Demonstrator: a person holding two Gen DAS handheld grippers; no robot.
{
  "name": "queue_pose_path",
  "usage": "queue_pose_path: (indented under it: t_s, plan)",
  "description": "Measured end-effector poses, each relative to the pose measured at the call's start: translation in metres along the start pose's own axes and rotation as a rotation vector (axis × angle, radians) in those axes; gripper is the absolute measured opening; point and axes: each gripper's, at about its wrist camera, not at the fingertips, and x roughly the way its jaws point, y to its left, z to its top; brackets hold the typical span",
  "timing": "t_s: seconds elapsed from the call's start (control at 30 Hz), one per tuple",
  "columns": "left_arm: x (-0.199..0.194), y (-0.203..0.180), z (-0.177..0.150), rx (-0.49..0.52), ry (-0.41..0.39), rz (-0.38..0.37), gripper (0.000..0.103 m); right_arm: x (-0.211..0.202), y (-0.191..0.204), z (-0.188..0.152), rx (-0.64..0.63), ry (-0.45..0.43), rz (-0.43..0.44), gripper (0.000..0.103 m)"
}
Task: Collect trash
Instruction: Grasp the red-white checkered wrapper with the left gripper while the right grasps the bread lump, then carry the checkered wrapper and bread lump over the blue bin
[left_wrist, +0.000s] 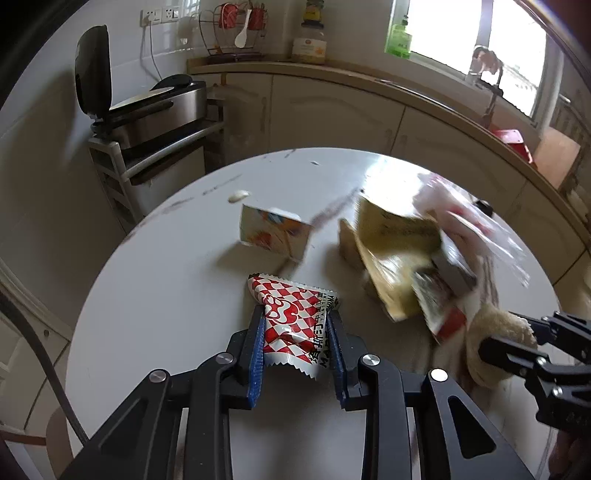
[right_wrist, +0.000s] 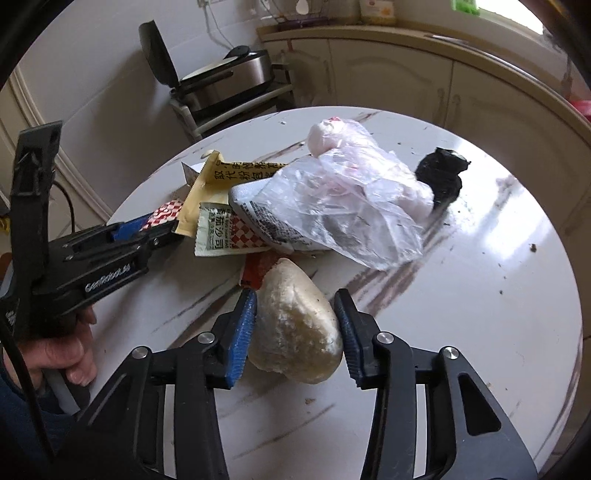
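While your left tongs (left_wrist: 295, 332) already pinch the red-and-white checked wrapper (left_wrist: 291, 317) between their blue pads, its crimped end pointing back toward your hand and its long axis running along the fingers, the right side is the open question. Your right tongs (right_wrist: 295, 328) straddle the pale bread bun (right_wrist: 295, 332), which lies on the worktop (right_wrist: 461, 295) directly between the fingers; the left pad touches its flank, but a sliver of gap shows at the right pad, so the tongs stand part-spread around it, not yet gripping by my reading. The bun's long axis tilts away up-left, roughly along the fingers, so closing should catch its narrow width. Just beyond it sits the heap: a yellow sachet (right_wrist: 218, 192), a printed packet (right_wrist: 229, 232), and a clear plastic bag (right_wrist: 343, 206) draped over them, with a black crumpled scrap (right_wrist: 441, 173) farther right. A small red wrapper (right_wrist: 258, 269) touches the bun's far end and may drag along.
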Motion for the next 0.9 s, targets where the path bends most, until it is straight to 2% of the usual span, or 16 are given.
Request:
queue_pose_path:
  t_s: [0.27,0.5,0.77,0.9]
  plan:
    - [-0.041,-0.021,-0.036,-0.003,0.002,-0.004,0.026,-0.018,-0.012,-0.023,0.026,-0.006,0.033,0.039]
    - [-0.1,-0.063,-0.07,0.028,-0.032,-0.031,0.026,-0.049,-0.035,-0.046,0.083,-0.041,0.043,0.039]
    - [-0.14,-0.114,-0.08,0.093,-0.083,-0.079,0.026,-0.086,-0.055,-0.065,0.122,-0.101,0.041,0.039]
    - [-0.152,-0.151,-0.08,0.142,-0.109,-0.102,0.026,-0.108,-0.07,-0.076,0.145,-0.136,0.027,0.039]
